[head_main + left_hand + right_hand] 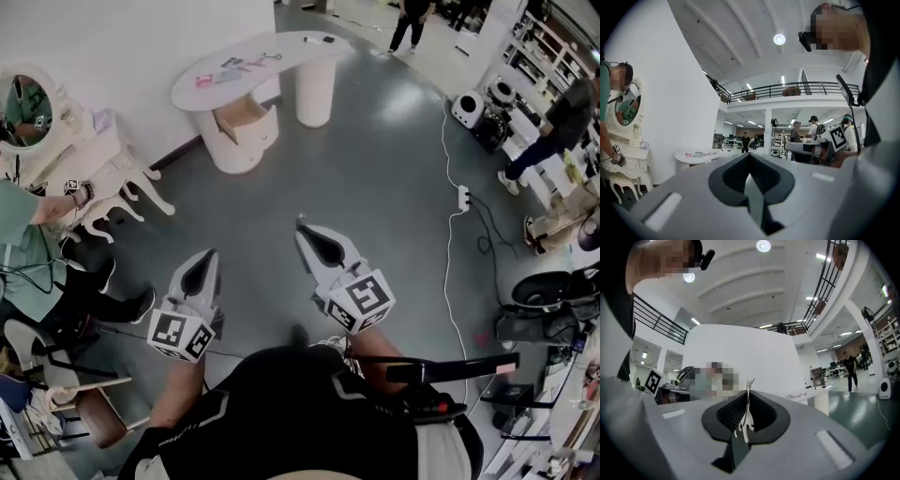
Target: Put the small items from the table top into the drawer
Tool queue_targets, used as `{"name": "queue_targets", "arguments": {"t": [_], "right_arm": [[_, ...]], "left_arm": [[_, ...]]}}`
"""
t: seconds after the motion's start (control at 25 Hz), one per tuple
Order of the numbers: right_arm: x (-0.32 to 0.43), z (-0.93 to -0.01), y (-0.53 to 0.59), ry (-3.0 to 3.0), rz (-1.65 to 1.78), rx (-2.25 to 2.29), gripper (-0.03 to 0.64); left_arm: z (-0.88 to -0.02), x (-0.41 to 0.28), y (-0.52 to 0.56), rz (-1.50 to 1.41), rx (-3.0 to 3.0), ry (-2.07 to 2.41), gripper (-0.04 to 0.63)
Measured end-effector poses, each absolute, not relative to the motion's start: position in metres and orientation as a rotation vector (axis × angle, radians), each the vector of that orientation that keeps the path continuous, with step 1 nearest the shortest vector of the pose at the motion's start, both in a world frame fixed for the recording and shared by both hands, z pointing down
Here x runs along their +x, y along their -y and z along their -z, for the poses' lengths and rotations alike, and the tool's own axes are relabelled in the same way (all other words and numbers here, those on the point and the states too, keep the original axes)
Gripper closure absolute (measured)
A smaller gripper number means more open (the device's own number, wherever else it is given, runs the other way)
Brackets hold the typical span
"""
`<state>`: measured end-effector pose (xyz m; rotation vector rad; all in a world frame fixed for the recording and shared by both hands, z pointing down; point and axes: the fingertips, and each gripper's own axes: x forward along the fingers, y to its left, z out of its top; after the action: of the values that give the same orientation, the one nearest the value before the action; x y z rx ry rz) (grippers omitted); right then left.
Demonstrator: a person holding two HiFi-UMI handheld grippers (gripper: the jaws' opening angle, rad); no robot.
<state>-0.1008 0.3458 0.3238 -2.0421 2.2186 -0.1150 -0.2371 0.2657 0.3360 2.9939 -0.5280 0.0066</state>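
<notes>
The white oval table [281, 49] stands far ahead, with small items [234, 66] spread on its top. Under it a wooden drawer [246, 114] is pulled open. Both grippers hang over the grey floor, well short of the table. My left gripper [208, 255] is shut, and nothing shows between its jaws [750, 157]. My right gripper [302, 230] is shut on a thin small white item [745, 420] that sticks out past the tips. The table [693, 157] also shows in the left gripper view, and as a table edge [815, 392] in the right gripper view.
A white vanity dresser with a round mirror [56, 141] stands at the left, and a seated person [19, 244] is beside it. A cable [448, 234] and power strip [463, 197] lie on the floor at the right. Machines, shelves and people fill the far right.
</notes>
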Motion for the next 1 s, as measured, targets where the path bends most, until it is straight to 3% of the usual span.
{"name": "queue_targets", "arguments": {"t": [0.24,1.0], "right_arm": [[-0.055,-0.321,-0.323,-2.239,0.102,-2.027,0.598],[-0.009,-0.322,-0.261,-2.22,0.093,-2.037,0.597]], "left_arm": [[-0.333,-0.197,-0.244,-0.018,3.006,0.564,0.595],[-0.331,-0.15,-0.182,0.002,3.009,0.569,0.595]]}}
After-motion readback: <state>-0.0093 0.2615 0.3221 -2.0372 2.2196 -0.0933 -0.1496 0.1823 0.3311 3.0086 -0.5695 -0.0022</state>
